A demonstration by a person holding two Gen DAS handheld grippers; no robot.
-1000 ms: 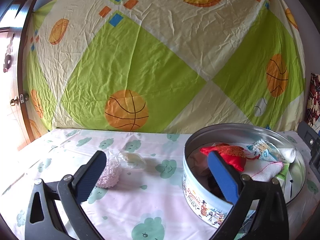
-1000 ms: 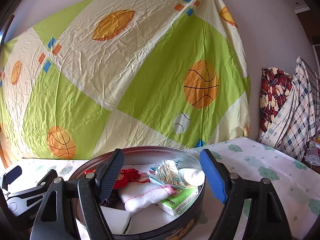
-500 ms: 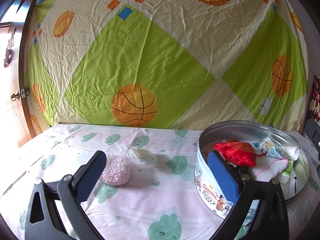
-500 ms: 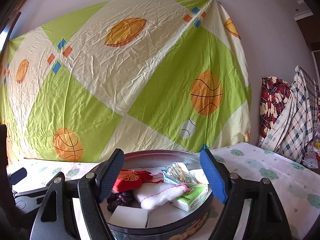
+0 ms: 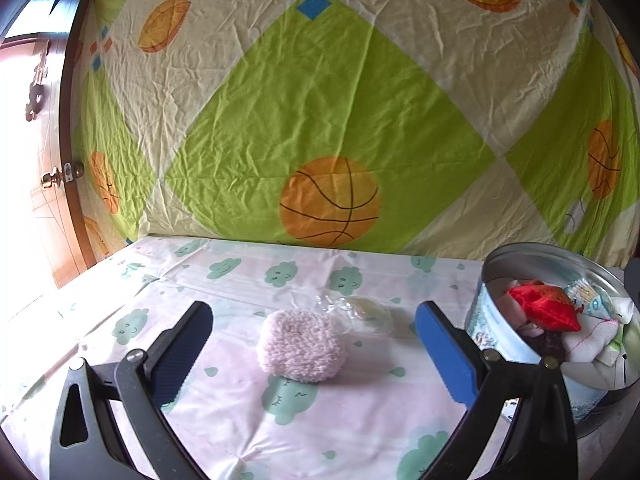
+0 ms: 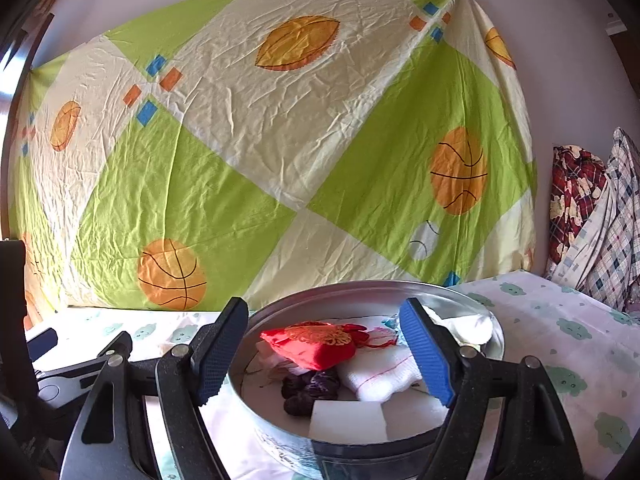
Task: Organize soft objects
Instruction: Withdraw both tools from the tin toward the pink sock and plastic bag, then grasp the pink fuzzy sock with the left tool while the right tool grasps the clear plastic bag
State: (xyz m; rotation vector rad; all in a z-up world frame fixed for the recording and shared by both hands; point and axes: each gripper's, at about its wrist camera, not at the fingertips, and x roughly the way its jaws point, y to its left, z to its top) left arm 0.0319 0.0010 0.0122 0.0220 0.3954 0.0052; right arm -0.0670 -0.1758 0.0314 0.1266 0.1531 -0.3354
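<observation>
Closest in, the left gripper [image 5: 314, 346] hangs low over the bed with its jaws spread wide and nothing between them but open air. A fluffy pink puff [image 5: 301, 345] lies on the cloud-print sheet [image 5: 224, 432] in the gap between the two fingers, touched by neither. Just behind the puff sits a crumpled clear plastic bag [image 5: 360, 310] with something pale inside; I can't make out what it is.

Off to the right of that gripper stands the round metal tin [image 5: 490, 320], its printed side just beyond the blue pad of the right-hand finger. The right gripper [image 6: 324, 346] is poised above this same tin [image 6: 472, 308], jaws wide apart and holding nothing, one finger to each side of the opening.

Inside the tin a red embroidered pouch [image 6: 316, 344] lies on top of the pile. Beside it is a white knitted cloth [image 6: 380, 372] with a red thread line, partly hidden by the blue pad. Lower down sit a dark purple bundle [image 6: 310, 390] and a flat white pad [image 6: 348, 420] against the near wall. More white fabric is tucked at the far rim.

The left gripper's black frame [image 6: 76, 376] shows at the left edge of the right wrist view.

Farther back, a green and cream bedsheet with basketballs [image 6: 280, 140] hangs across the wall. Plaid clothes [image 6: 592, 216] hang on the far right, and a wooden door [image 5: 56, 200] stands at the left.
</observation>
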